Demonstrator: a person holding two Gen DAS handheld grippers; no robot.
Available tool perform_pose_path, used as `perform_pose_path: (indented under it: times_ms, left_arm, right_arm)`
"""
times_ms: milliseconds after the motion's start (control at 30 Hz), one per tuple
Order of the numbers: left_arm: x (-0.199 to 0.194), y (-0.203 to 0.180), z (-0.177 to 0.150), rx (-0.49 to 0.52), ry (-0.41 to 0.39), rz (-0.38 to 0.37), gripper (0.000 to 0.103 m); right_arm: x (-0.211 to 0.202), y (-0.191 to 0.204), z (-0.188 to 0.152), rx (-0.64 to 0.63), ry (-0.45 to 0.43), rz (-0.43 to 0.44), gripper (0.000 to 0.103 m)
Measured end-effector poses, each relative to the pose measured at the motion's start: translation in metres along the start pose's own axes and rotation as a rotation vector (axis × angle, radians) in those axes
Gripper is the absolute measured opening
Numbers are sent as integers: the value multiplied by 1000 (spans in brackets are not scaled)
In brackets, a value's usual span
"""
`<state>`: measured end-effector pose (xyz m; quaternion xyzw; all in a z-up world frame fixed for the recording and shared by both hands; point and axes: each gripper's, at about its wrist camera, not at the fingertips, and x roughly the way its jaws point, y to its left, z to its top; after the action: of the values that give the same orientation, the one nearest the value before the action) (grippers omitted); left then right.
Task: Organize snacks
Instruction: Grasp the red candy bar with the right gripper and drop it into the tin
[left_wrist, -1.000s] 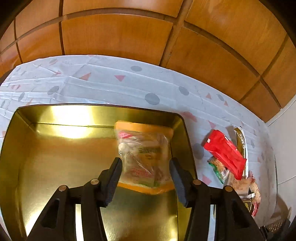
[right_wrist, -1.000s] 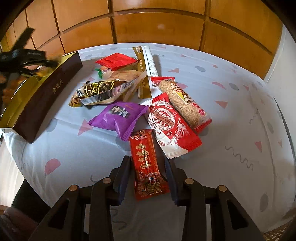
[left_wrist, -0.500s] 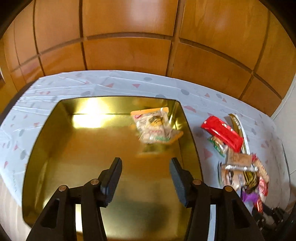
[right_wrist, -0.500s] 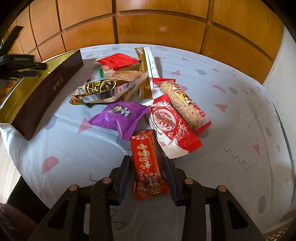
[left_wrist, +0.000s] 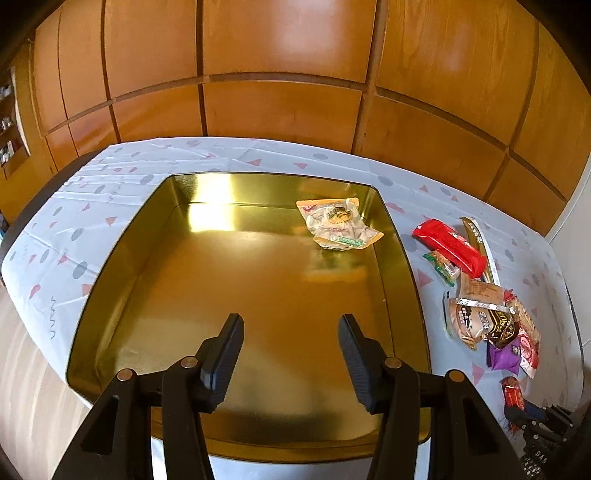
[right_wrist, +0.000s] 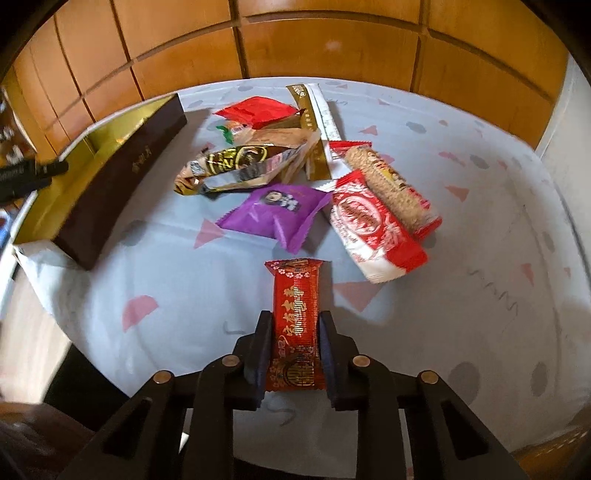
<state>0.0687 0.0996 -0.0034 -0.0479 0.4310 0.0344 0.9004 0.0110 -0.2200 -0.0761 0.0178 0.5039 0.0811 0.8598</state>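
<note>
While clamped on a red snack bar (right_wrist: 296, 325) by both pads, right gripper (right_wrist: 293, 354) points down at the patterned tablecloth (right_wrist: 184, 280), bar running lengthwise between the jaws with its far end sticking out ahead of them toward the pile. Just beyond that end: a purple packet (right_wrist: 275, 210), and to its right a red-and-white wafer pack (right_wrist: 373, 229) lying against a long sesame bar (right_wrist: 393, 184). Farther back, heaped together: a brown-and-gold cookie pack (right_wrist: 236, 164), a bright red packet (right_wrist: 258, 110), a small green-edged packet (right_wrist: 231, 131) and a long gold-and-white sachet (right_wrist: 314, 122). At left in the same view, dark brown outer wall of the gold box (right_wrist: 122, 173), well apart from the gripped bar. Over that box, left gripper (left_wrist: 291, 354) hangs with jaws parted and nothing between them, above the bare gold floor near the front wall (left_wrist: 122, 258). Inside, one orange-edged clear snack bag (left_wrist: 338, 223) only, lying flat in the far right corner, close to the right wall. Right of the box on the cloth, the same pile of snacks, red packet (left_wrist: 448, 242) at its far end. Behind the table, wooden wall panels (left_wrist: 280, 110).
</note>
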Motion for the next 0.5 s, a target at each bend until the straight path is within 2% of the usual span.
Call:
perform_pose_path:
  times_ms: [267, 500]
  left_arm:
    - [-3, 11, -10, -7, -1, 15, 54]
    - [-4, 18, -15, -26, 2, 13, 54]
  right_arm:
    - [-4, 26, 16, -11, -13, 81, 22]
    - [-18, 59, 40, -77, -52, 163, 22]
